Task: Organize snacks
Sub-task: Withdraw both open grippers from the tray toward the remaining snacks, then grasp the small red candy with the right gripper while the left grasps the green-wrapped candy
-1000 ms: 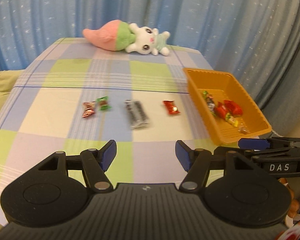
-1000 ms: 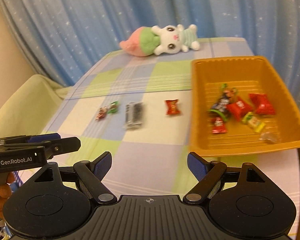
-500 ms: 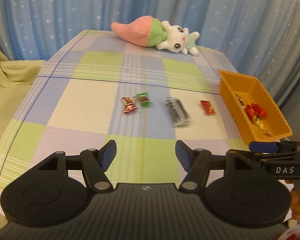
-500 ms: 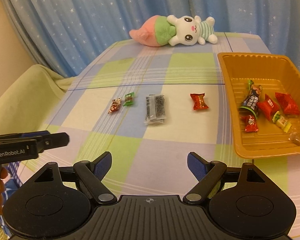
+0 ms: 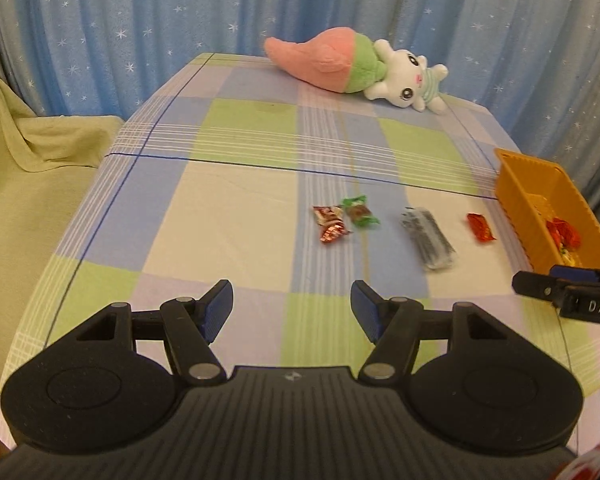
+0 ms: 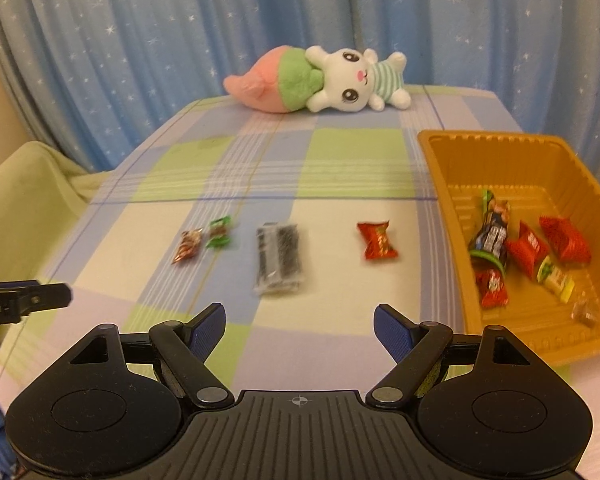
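On the checked tablecloth lie a red-silver candy point(image 5: 330, 224) point(image 6: 187, 245), a green candy point(image 5: 360, 211) point(image 6: 219, 231), a dark clear-wrapped bar point(image 5: 429, 237) point(image 6: 279, 257) and a red candy point(image 5: 480, 227) point(image 6: 377, 240). An orange tray point(image 6: 440, 168) point(image 5: 516, 200) at the right holds several wrapped snacks. My left gripper point(image 5: 292, 309) is open and empty above the table's near part, short of the two small candies. My right gripper point(image 6: 299, 325) is open and empty, short of the bar and red candy.
A pink, green and white plush toy point(image 5: 352, 66) point(image 6: 320, 80) lies at the table's far edge before a blue starred curtain. A pale green cloth point(image 5: 24, 184) drapes at the left. Each gripper's tip shows at the other view's edge.
The left view has swung left, so the snacks and tray sit further right. The right gripper has moved closer to the table; the snacks look larger. Both grippers stay open.
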A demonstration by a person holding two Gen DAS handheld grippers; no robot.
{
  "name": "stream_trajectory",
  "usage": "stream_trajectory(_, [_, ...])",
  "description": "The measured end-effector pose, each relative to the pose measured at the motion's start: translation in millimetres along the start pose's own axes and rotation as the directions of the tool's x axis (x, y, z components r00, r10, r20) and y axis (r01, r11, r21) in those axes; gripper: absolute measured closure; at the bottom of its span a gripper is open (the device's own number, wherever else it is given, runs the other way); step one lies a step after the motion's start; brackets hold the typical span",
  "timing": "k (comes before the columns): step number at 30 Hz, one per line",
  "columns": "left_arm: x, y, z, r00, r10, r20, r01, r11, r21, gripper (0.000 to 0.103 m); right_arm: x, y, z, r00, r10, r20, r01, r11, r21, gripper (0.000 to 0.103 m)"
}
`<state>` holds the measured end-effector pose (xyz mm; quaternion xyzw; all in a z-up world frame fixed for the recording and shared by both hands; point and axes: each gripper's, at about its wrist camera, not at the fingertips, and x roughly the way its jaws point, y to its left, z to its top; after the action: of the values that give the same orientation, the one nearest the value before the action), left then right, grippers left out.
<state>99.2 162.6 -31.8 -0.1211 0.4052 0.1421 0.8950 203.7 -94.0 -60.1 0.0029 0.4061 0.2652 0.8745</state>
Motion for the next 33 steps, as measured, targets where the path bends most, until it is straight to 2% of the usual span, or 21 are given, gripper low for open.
stream_trajectory(2, [5.6, 4.5, 3.7, 1.0, 0.003, -0.001, -0.003, 1.0, 0.001, 0.04, 8.0, -1.1, 6.1, 1.0, -0.016, 0.006, 0.016, 1.0, -0.009, 0.036])
stream_trajectory(6, [19.5, 8.0, 13.5, 1.0, -0.004, -0.007, 0.004, 1.0, 0.004, 0.041, 24.5, -7.2, 19.3, 0.999, -0.041, 0.019, 0.041, 0.999, -0.012, 0.042])
stream_trajectory(8, [27.3, 6.5, 19.0, 1.0, -0.016, -0.008, 0.016, 1.0, 0.011, 0.041, 33.4, -10.3, 26.1, 0.998, -0.052, 0.022, 0.053, 0.998, -0.018, 0.05])
stream_trajectory(11, [40.0, 0.3, 26.9, 0.999, -0.036, -0.01, 0.036, 0.999, 0.029, 0.041, 46.2, -17.2, 34.6, 0.997, -0.069, 0.019, 0.07, 0.997, -0.024, 0.056])
stream_trajectory(16, [61.9, -14.2, 40.0, 0.997, -0.07, -0.018, 0.071, 0.996, 0.053, 0.041, 66.3, -30.0, 45.3, 0.995, -0.103, 0.0, 0.103, 0.995, -0.014, 0.059])
stream_trajectory(20, [78.4, -24.7, 48.3, 0.996, -0.089, -0.026, 0.091, 0.994, 0.069, 0.041, 80.6, -38.0, 51.3, 0.993, -0.111, -0.025, 0.111, 0.994, -0.016, 0.067])
stream_trajectory(26, [94.6, -34.1, 54.2, 0.993, -0.11, -0.037, 0.113, 0.99, 0.081, 0.042, 100.6, -44.0, 56.0, 0.988, -0.141, -0.069, 0.139, 0.99, -0.033, 0.07])
stream_trajectory(33, [107.5, -39.7, 55.1, 0.991, -0.125, -0.054, 0.13, 0.987, 0.091, 0.042, 122.3, -39.4, 58.2, 0.973, -0.191, -0.131, 0.177, 0.978, -0.109, 0.073])
